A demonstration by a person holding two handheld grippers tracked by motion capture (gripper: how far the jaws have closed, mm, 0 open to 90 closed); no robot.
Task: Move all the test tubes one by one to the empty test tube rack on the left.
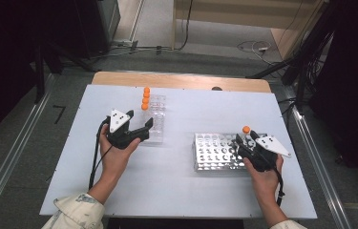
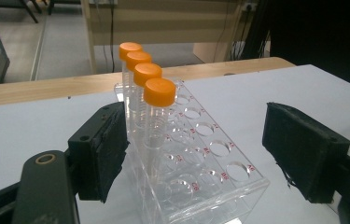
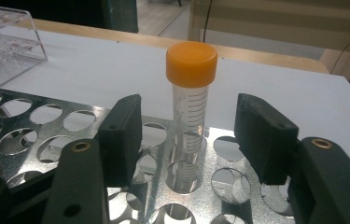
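The metal rack (image 3: 37,140) is shiny, punched sheet steel, while the clear rack (image 2: 196,154) looks like glossy transparent plastic. The tube (image 3: 190,121) is clear smooth plastic under a matt orange cap (image 3: 191,63). The table (image 1: 181,176) has a matt pale top with a wooden far edge; the jaws carry rough black padding.

Bare table (image 1: 176,167) lies open between clear rack (image 1: 153,121) and metal rack (image 1: 215,152).
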